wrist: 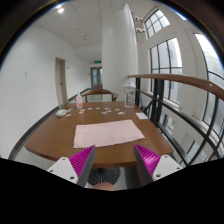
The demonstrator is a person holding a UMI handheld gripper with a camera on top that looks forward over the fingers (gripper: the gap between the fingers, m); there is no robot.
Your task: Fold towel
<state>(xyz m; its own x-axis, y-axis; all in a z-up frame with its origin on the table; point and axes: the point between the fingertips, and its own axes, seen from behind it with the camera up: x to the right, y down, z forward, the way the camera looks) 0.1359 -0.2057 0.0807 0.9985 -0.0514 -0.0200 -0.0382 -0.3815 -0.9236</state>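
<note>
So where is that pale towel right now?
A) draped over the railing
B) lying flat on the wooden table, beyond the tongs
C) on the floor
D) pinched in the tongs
B: the towel lies spread flat on the table, ahead of the open, empty tongs.
</note>
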